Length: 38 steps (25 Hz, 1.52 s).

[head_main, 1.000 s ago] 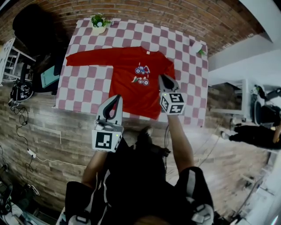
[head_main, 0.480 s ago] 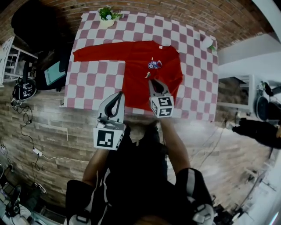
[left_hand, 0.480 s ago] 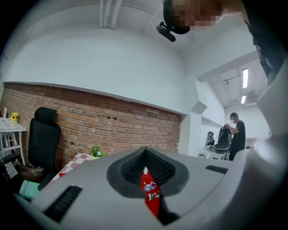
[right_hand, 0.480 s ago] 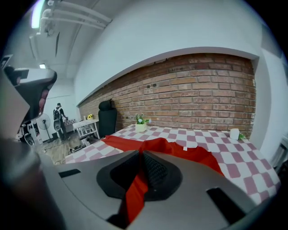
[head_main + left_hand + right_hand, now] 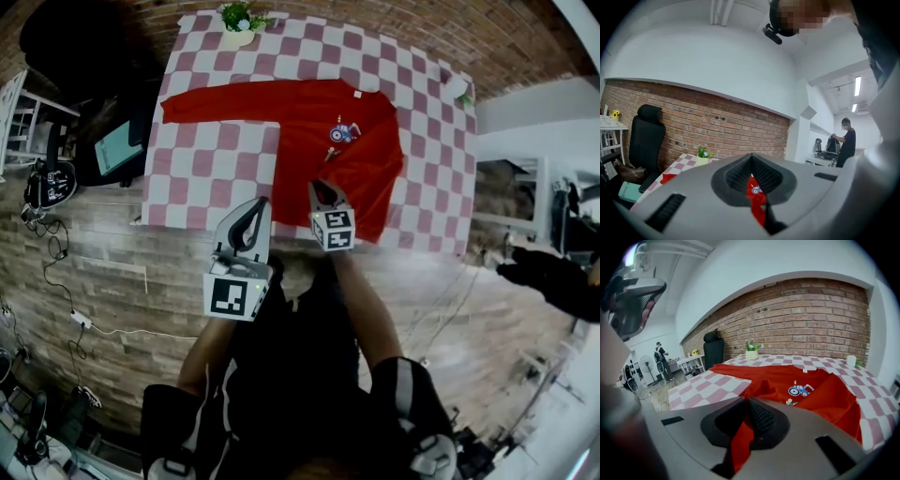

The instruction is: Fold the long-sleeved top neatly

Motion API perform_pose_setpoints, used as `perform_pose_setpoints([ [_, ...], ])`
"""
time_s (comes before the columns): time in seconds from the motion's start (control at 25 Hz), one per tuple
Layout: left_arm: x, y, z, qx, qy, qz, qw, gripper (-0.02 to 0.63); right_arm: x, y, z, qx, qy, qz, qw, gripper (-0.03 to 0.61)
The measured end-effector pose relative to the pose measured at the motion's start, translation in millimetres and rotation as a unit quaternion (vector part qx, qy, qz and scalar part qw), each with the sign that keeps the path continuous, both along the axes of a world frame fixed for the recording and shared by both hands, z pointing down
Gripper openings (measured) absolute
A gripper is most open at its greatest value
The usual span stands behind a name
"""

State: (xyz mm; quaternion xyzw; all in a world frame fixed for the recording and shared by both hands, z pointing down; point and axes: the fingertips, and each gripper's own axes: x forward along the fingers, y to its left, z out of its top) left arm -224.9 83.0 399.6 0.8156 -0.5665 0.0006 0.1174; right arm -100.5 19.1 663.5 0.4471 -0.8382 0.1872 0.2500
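Gripping the red top (image 5: 314,112) is the right gripper (image 5: 321,186); the left gripper (image 5: 260,203) has closed, empty jaws.

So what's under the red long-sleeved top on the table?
Only the pink-and-white checked tablecloth shows, spreading out past the red long-sleeved top. Anything directly beneath is hidden by the fabric.

The top (image 5: 309,122) is red with a blue tractor print, the tablecloth (image 5: 202,169) pink-and-white checked, the brick wall (image 5: 811,310) brown.
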Motion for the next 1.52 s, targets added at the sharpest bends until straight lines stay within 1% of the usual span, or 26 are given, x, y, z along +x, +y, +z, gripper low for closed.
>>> perform_pose_setpoints([
  [0.32, -16, 6, 18, -0.017, 0.006, -0.004, 0.9998, 0.005, -20, 11, 45, -0.049, 0.018, -0.008, 0.999, 0.025],
  [0.44, -26, 6, 22, -0.021, 0.004, -0.011, 0.9997, 0.005, -25, 8, 56, -0.059, 0.018, -0.005, 0.998, 0.025],
  [0.6, -36, 6, 24, -0.022, 0.004, -0.016, 0.9996, 0.005, -31, 10, 72, -0.075, 0.034, -0.01, 0.997, 0.025],
  [0.8, -44, 6, 25, -0.024, 0.006, -0.013, 0.9996, 0.005, -34, 12, 85, -0.096, 0.05, -0.005, 0.994, 0.025],
  [0.92, -47, 5, 26, -0.023, 0.006, -0.012, 0.9996, 0.005, -37, 13, 87, -0.106, 0.049, -0.005, 0.993, 0.026],
  [1.0, -49, 5, 26, -0.021, 0.007, -0.012, 0.9997, 0.005, -39, 14, 88, -0.115, 0.039, -0.006, 0.993, 0.027],
  [1.04, -49, 4, 26, -0.02, 0.007, -0.011, 0.9997, 0.005, -40, 15, 87, -0.119, 0.031, -0.006, 0.992, 0.03],
  [1.12, -49, 4, 26, -0.019, 0.008, -0.009, 0.9997, 0.005, -42, 17, 83, -0.124, 0.021, -0.008, 0.992, 0.094],
  [1.16, -49, 4, 26, -0.019, 0.009, -0.008, 0.9998, 0.005, -43, 19, 78, -0.124, 0.02, -0.008, 0.992, 0.107],
  [1.28, -49, 5, 23, -0.018, 0.015, -0.006, 0.9997, 0.005, -43, 25, 58, -0.115, 0.007, -0.003, 0.993, 0.119],
  [1.44, -49, 3, 21, -0.014, 0.02, -0.001, 0.9997, 0.005, -40, 24, 16, -0.074, -0.022, 0.018, 0.997, 0.118],
  [1.48, -48, 3, 20, -0.013, 0.022, 0.0, 0.9997, 0.005, -37, 22, 7, -0.063, -0.03, 0.029, 0.997, 0.113],
  [1.52, -48, 3, 18, -0.011, 0.024, 0.001, 0.9997, 0.005, -33, 19, -1, -0.052, -0.039, 0.041, 0.997, 0.094],
])
